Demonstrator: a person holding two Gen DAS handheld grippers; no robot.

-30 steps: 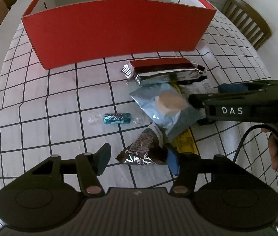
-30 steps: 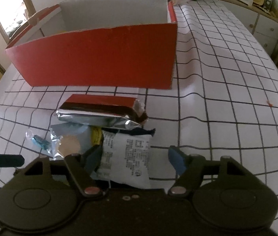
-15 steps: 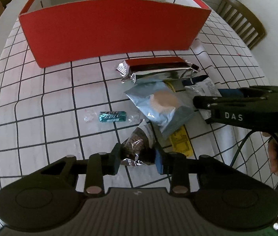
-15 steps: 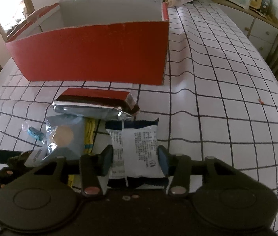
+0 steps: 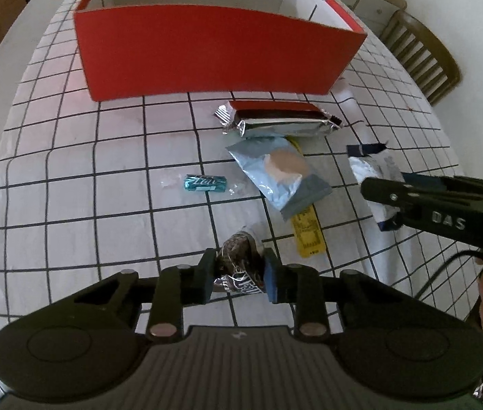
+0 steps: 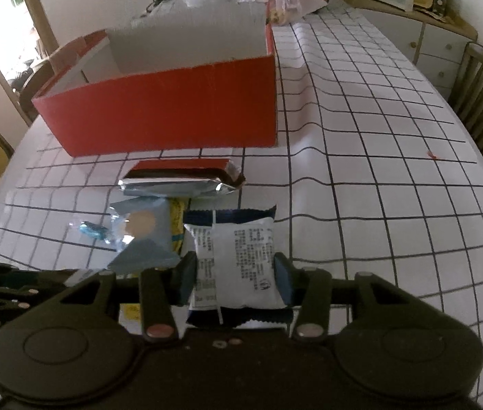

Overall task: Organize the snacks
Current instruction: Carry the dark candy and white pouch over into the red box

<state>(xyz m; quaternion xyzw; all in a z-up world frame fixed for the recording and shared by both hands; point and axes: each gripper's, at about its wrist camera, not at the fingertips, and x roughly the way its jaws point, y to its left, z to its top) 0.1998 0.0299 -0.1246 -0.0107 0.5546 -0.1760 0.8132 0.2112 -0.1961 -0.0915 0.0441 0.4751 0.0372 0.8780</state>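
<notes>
My left gripper [image 5: 238,275] has just been closing, and its jaws are now clamped on a small brown crinkled foil snack packet [image 5: 239,268]; my right gripper [image 6: 234,273] pinches a white pillow-shaped plastic snack pouch [image 6: 236,263] with dark printed text and a dark blue serrated edge. Both pads press on the wrappers, so I judge the step to be the pick-up, with each packet just coming off the white black-gridded tablecloth [image 5: 105,157]

Next I would carry both over the near wall of the open red cardboard box [image 5: 217,54] standing beyond the pile and let them drop inside; that calls for clearing its rim without squeezing the soft wrappers out of my grip

Left on the cloth between me and the box: a long silver-and-red foil bar [image 5: 277,119] lying nearest the box wall, a pale blue pouch with a round biscuit picture [image 5: 280,174] overlapping a yellow flat sachet [image 5: 306,232], and a small teal wrapped sweet [image 5: 204,183] apart to the left
</notes>
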